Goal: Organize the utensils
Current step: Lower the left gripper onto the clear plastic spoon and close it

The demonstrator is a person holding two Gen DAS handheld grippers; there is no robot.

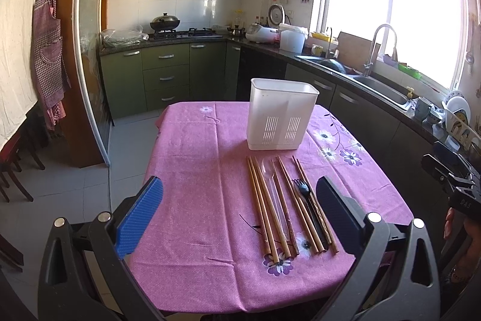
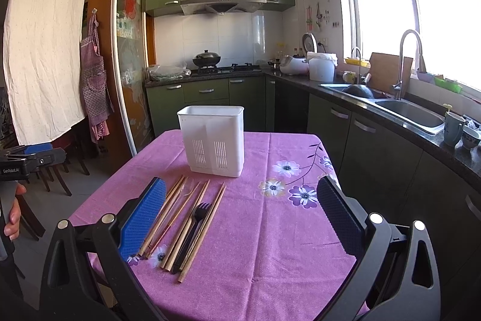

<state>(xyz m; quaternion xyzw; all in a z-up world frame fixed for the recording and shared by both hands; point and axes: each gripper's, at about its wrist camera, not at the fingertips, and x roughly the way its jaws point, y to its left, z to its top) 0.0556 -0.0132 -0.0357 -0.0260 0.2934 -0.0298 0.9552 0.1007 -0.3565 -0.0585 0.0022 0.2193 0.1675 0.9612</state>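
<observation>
Utensils lie in a tidy row on the near half of a table (image 1: 186,170) draped in pink flowered cloth: several pairs of long wooden chopsticks (image 1: 264,209), a clear plastic spoon (image 1: 267,167) and a black plastic fork (image 1: 300,188), all pointing toward a white slotted plastic utensil holder (image 1: 281,113) that stands upright just beyond them, near the far edge. The holder appears empty, so sorting looks not yet begun. The left gripper (image 1: 240,212) hovers above the near edge of the table with its jaws spread wide and nothing between them, the row just inside its right finger. The right gripper (image 2: 240,215) is held likewise, wide open and empty, with the row by its left finger; each is gripped from below by a hand (image 2: 13,212). The chopsticks should prove light, stiff and apt to roll, best pinched across the middle of a pair. The spoon looks slippery and thin, so its handle is the likelier hold, as with the fork.
</observation>
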